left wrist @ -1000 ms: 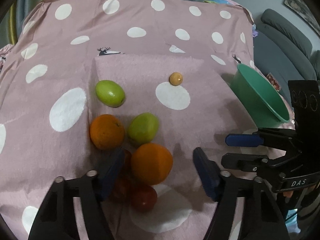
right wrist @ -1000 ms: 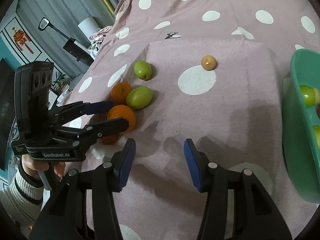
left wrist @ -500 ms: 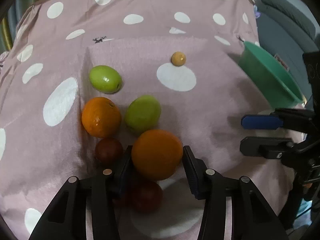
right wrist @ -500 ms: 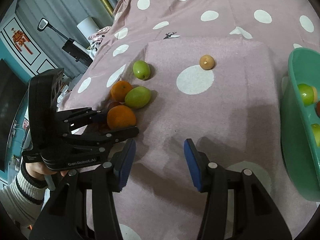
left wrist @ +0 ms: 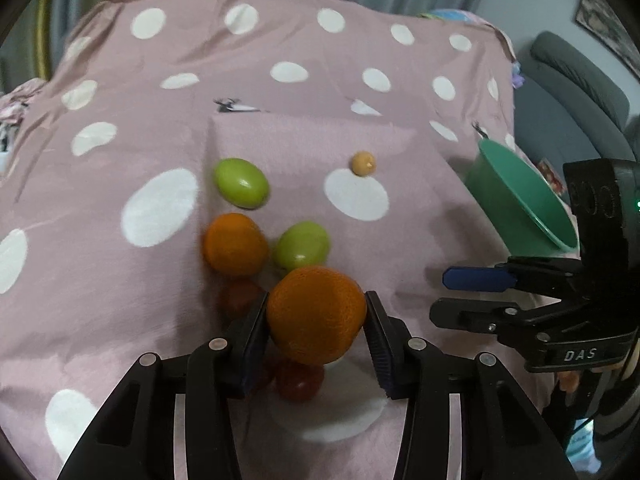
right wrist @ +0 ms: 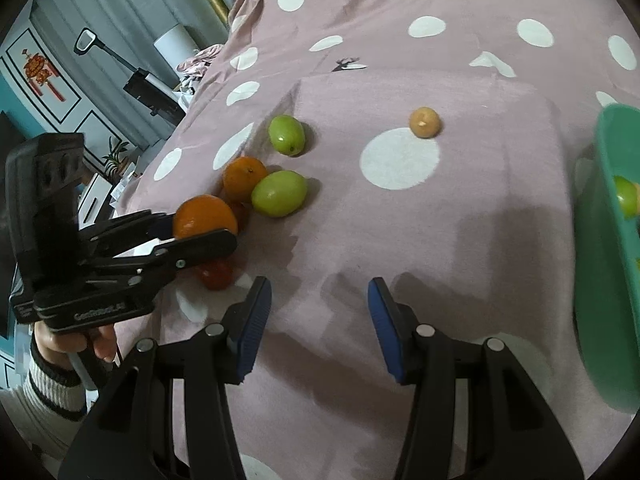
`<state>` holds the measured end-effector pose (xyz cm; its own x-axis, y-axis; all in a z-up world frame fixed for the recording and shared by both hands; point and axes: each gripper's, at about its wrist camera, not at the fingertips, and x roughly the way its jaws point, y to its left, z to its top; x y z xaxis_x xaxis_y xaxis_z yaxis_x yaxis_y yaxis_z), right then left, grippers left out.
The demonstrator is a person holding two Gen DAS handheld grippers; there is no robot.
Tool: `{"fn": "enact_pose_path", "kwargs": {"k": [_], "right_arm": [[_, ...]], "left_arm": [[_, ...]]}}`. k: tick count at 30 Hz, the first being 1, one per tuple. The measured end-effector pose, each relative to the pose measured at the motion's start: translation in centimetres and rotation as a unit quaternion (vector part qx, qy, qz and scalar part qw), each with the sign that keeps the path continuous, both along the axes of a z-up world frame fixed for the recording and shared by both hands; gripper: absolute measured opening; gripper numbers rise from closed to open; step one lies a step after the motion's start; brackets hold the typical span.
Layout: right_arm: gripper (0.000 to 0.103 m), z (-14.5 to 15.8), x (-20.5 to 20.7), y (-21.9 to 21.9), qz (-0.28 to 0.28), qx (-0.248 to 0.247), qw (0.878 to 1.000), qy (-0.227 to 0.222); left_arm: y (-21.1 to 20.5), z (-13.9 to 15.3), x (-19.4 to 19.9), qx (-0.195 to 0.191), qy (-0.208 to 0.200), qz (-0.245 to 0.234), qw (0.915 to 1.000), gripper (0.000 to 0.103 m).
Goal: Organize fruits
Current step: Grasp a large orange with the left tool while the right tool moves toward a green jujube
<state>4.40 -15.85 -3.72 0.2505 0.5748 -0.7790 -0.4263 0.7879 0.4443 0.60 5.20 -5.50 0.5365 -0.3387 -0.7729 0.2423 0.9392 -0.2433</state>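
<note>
I am holding the left tongs (left wrist: 316, 316) tilted steeply down over the pink polka-dotted cloth (left wrist: 120, 320) on the tabletop, and their blue pads have just been closing; they are now pressing both sides of a large round orange (left wrist: 316, 314), which is lifting slightly above the cloth. Directly beneath those tongs two small dark red round fruits (left wrist: 300, 380) are lying, one to the left of the left pad. Just ahead of the tongs a second orange (left wrist: 235, 244) and a green oval fruit (left wrist: 302, 246) are sitting side by side, with another green oval fruit (left wrist: 240, 184) further ahead and a small tan round fruit (left wrist: 363, 163) ahead to the right.

I am keeping the right tongs (right wrist: 320, 320) pointed down at the same slant, their pads standing apart over bare cloth with nothing between them. To their right a green plastic bowl (right wrist: 600, 280) is sitting, a green fruit showing inside. To their left, a hand (right wrist: 80, 344) in a striped sleeve is gripping the handle of the left tongs.
</note>
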Motion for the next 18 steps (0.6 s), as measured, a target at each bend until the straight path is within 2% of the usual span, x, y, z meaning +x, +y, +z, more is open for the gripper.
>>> {"fn": "enact_pose_path", "kwargs": {"k": [3,7,9,18], "right_arm": [[0.051,-0.1,0.5,1.1,0.011,-0.002,1.000,-0.002],[0.052,0.1,1.4,3.2,0.035,-0.009,0.999,-0.013],[0.055,0.3,1.9,4.4,0.047,-0.016,0.999,-0.022],[0.058,0.1,5.1,8.4,0.079,-0.068,0.994,-0.042]], "left_arm": [[1.1,0.4,-0.2,0.007,-0.008,0.024,0.9997,0.046],[3.0,1.1,-0.1,-0.002,-0.020,0.054,0.9983,0.046],[3.7,1.4,-0.1,-0.003,-0.026,0.064,0.9976,0.046],[4.5,1.4,-0.3,-0.010,-0.028,0.064,0.9975,0.046]]}}
